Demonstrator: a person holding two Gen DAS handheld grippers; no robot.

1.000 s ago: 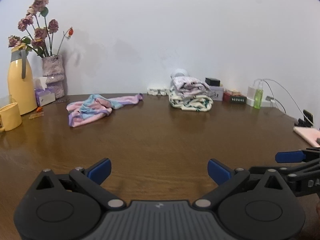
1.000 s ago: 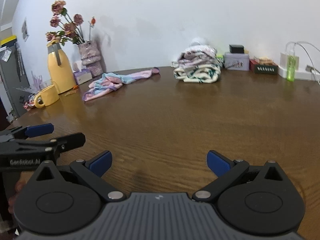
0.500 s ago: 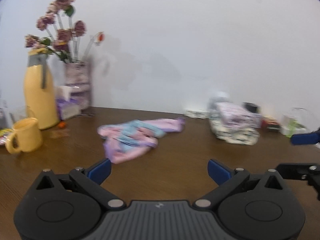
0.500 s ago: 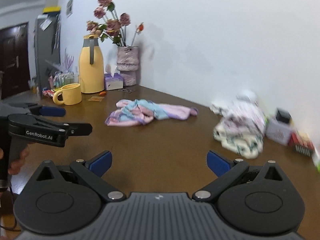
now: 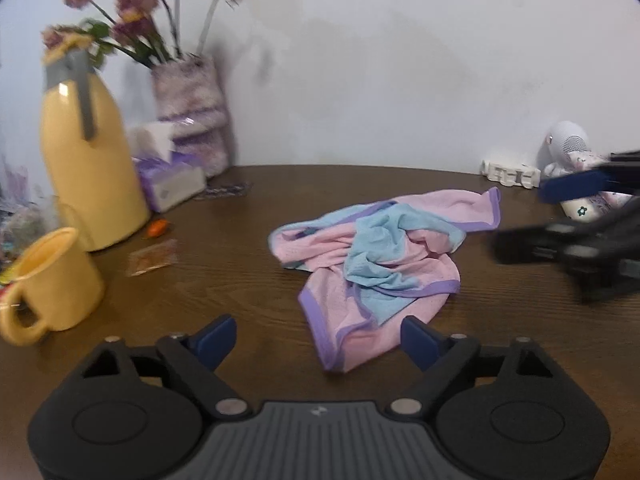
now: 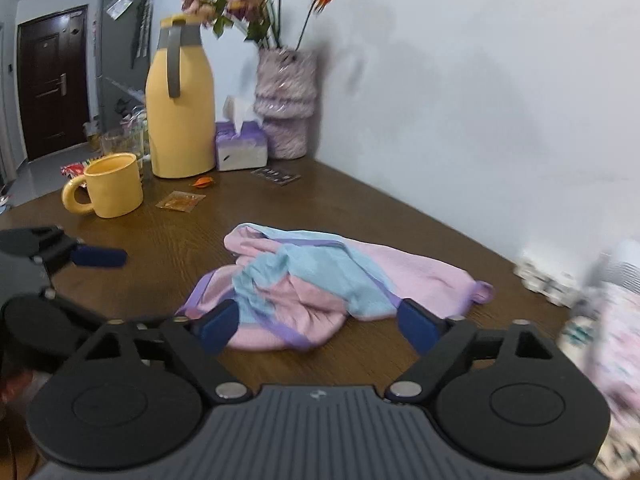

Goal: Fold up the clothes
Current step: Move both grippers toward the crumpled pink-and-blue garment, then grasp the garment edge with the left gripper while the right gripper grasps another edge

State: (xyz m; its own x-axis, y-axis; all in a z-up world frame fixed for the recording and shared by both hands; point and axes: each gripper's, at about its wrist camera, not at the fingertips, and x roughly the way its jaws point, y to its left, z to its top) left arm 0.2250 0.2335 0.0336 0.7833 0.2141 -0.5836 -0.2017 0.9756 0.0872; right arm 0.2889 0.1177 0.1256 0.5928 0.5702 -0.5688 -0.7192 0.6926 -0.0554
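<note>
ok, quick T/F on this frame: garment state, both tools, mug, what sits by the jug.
1. The pink and blue garment lies crumpled on the table. True.
2. The left tool is clamped on the garment. False: its jaws stand apart, having just been closing, and nothing is pinched.
3. The right tool holds nothing. True.
4. The yellow mug lies tipped on its side. False: it stands upright.
5. A tissue box sits between the yellow jug and the vase. True.
</note>
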